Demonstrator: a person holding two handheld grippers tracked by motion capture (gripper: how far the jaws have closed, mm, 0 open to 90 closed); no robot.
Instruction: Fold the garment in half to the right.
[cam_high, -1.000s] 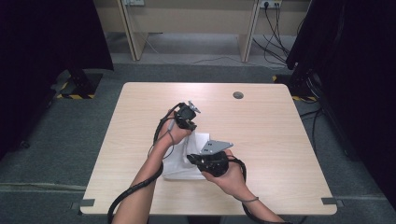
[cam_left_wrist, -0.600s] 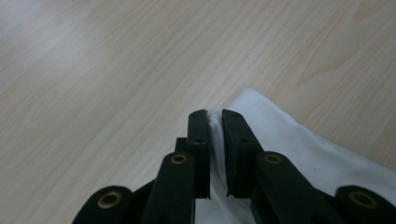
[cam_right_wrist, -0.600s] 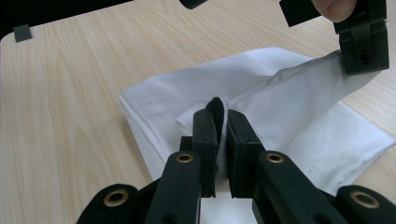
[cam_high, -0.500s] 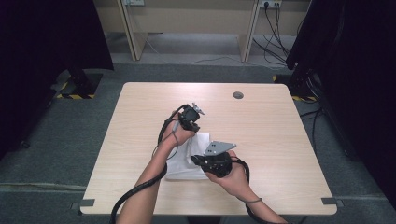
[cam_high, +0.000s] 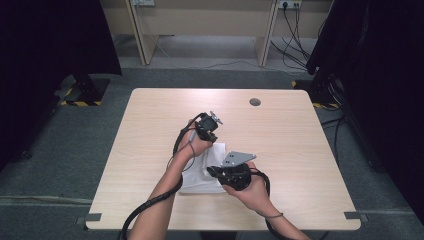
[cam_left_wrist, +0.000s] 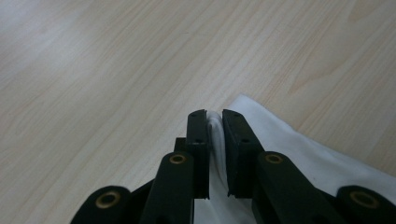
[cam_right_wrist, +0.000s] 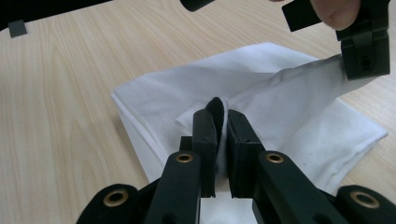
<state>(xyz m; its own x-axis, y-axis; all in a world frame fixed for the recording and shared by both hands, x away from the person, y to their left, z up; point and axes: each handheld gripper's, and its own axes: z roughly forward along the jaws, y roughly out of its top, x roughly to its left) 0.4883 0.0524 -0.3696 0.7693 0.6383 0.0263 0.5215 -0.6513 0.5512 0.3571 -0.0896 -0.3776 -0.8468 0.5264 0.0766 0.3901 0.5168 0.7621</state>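
High view: a white cloth (cam_high: 200, 175) lies folded on the near middle of the wooden desk (cam_high: 150, 125), between the person's two hands.
Left gripper (cam_high: 209, 134): held over the cloth's far edge, jaws clenched on a pinch of that edge.
Left gripper view: a ridge of white fabric sits squeezed between the two black jaws; the rest of the cloth (cam_left_wrist: 299, 149) trails off to the right over bare wood.
Right gripper (cam_high: 216, 172): at the cloth's near right part, jaws clamped on a raised fold of it.
Right gripper view: the fold stands up between the jaws; beyond it the cloth (cam_right_wrist: 196, 88) lies in layers, one flap lifted taut toward the left gripper (cam_right_wrist: 364, 58) at upper right.
Containers: no bin, box or tray on the desk.
Other: round grommet (cam_high: 255, 102) in the desk's far side, well apart from the cloth.
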